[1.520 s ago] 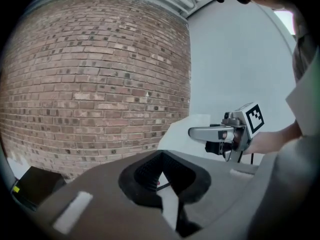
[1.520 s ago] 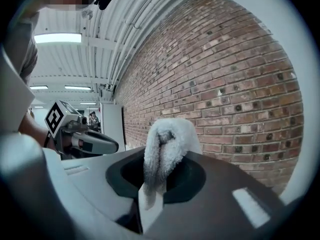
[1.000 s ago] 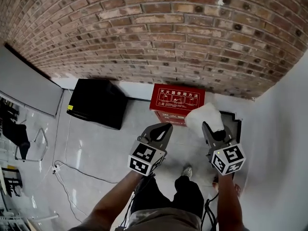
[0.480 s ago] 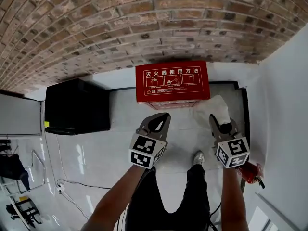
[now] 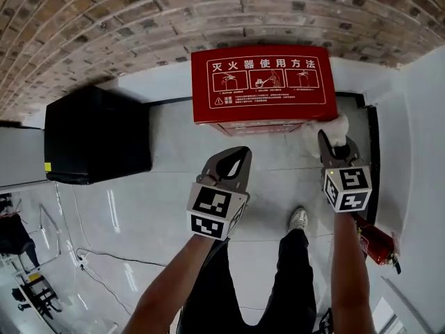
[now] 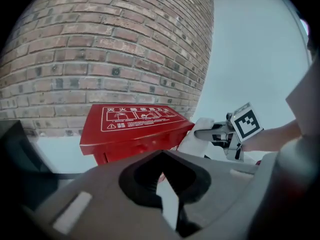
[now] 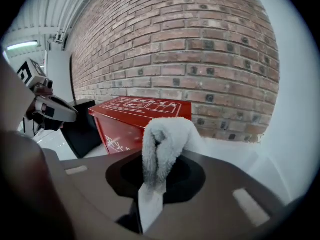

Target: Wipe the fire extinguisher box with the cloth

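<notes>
Item 1, fire extinguisher box (image 5: 263, 85): red, with white printing on its lid. It stands on the pale floor (image 5: 167, 207) against the brick wall (image 5: 139, 19), ahead of both tools.

Item 2, cloth (image 5: 335, 127): white and bunched, pinched in my right tool (image 5: 327, 138). The right gripper view shows the jaws closed on its lower end, with the rest standing up in a folded loop. In the head view it sits at the box's near right corner. I cannot tell whether it touches the box.

Item 3, left tool (image 5: 241, 152): I read its jaws as together at the tips with nothing between them. It hangs over bare floor just short of the box front, left of the right tool and apart from it.

Item 4, black cabinet (image 5: 97, 134): on the floor left of the box, also against the wall.

Item 5, fire extinguisher (image 5: 379, 245): red, lying on the floor at the far right, beside the right forearm.

Item 6, shoe (image 5: 297, 219): on the floor between the two arms.
</notes>
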`<state>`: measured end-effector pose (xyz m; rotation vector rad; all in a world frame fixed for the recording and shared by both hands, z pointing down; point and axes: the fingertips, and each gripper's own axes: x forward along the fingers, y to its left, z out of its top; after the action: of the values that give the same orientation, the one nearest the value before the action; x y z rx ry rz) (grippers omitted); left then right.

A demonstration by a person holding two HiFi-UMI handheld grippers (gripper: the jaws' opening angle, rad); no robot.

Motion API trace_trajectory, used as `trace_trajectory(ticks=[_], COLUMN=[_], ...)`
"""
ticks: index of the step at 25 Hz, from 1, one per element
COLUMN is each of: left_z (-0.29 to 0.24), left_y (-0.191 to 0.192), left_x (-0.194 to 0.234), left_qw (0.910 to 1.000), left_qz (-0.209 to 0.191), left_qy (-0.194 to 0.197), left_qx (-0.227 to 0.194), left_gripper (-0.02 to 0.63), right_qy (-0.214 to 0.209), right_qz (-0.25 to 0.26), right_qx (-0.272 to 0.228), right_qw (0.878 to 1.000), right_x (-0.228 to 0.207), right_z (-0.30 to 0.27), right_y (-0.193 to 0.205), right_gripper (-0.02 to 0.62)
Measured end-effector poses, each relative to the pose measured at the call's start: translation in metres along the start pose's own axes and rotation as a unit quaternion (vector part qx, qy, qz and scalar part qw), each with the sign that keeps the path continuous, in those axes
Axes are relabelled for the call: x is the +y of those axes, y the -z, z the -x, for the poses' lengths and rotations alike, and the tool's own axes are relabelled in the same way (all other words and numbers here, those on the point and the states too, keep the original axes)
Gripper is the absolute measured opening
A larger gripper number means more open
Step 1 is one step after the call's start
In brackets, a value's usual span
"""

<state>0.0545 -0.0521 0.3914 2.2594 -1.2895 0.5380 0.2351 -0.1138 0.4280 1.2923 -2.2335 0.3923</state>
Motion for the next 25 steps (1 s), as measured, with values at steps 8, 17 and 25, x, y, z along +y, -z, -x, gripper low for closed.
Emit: trace_trajectory(ticks=[8,17,25], left_z=[0.013,0.068,0.075], left_y=[0.027,0.066,0.114], left_x=[0.063,0.117,0.138], left_qw=[0.9991,0.997,0.9952], left_qz=[0.029,0.049,0.046], left_qy=[-0.028,-0.048,-0.069], left_qx=[0.012,0.035,0.053], left_gripper=[0.0,0.0,0.0], right_qy=[-0.088,-0.183,-0.194], right_qz=[0.048,0.078,0.089], right_qx=[-0.021,-0.029,0.0], right_qw=[0.995,0.98,0.977], right_x=[0.122,0.26,0.294], right_z=[-0.052,-0.094,-0.136], right_y=[-0.031,-0.054,-0.018], right_gripper=[0.08,0.08,0.08])
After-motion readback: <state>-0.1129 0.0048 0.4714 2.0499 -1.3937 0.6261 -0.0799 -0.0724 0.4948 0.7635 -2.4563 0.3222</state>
